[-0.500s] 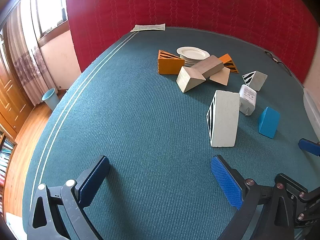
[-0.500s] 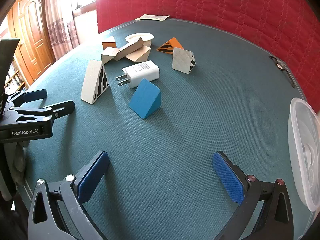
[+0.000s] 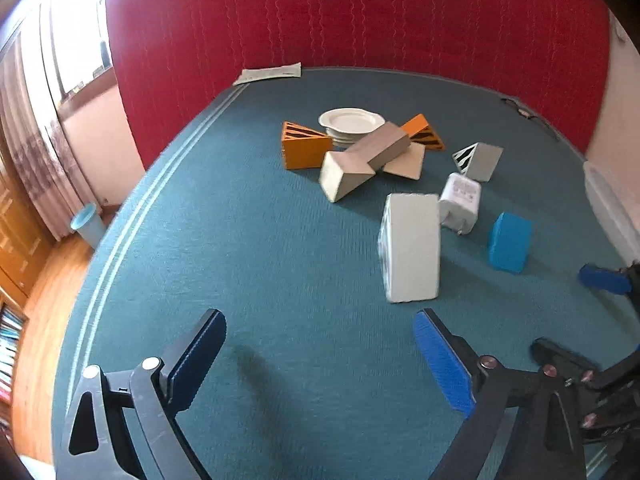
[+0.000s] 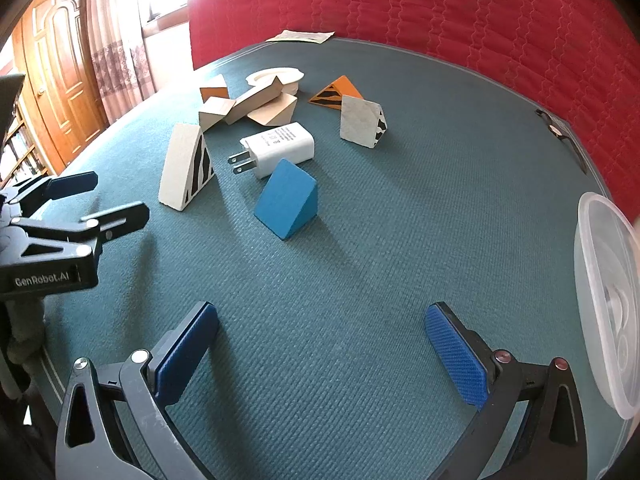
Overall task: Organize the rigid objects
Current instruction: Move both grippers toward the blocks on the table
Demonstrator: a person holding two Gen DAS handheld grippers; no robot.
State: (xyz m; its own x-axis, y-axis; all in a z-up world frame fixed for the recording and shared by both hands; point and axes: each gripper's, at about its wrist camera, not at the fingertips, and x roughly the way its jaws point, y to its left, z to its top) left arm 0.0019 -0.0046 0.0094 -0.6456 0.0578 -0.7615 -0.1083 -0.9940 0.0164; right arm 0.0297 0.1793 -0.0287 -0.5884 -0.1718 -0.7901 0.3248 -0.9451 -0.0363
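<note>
Both tools hang over the near part of a teal carpeted table [image 4: 360, 264], tilted downward, each with its blue-padded jaws spread wide and nothing between them. The left gripper [image 3: 320, 360] hovers over bare carpet just short of a tall white wedge block [image 3: 410, 246] with black stripes on its end face. The right gripper [image 4: 320, 344] hovers over bare carpet nearer the table's right edge, where a clear plastic container [image 4: 608, 304] sits.

The rigid objects lie scattered across the middle of the table toward its far edge. A blue wedge [image 4: 287, 204] stands closest to the right gripper, just beside a white plug-in charger [image 4: 280, 147] lying on its side with prongs pointing toward the tall striped wedge. Behind them a small white wedge with black stripes [image 4: 360, 122] stands apart. Farther back, several plain wooden blocks [image 3: 368, 160] lean on one another, touching a stack of white plates [image 3: 350, 122], with an orange striped wedge [image 3: 304, 146] on each side. A sheet of paper [image 3: 268, 73] lies at the far edge against the red quilted backdrop [image 3: 360, 20].
</note>
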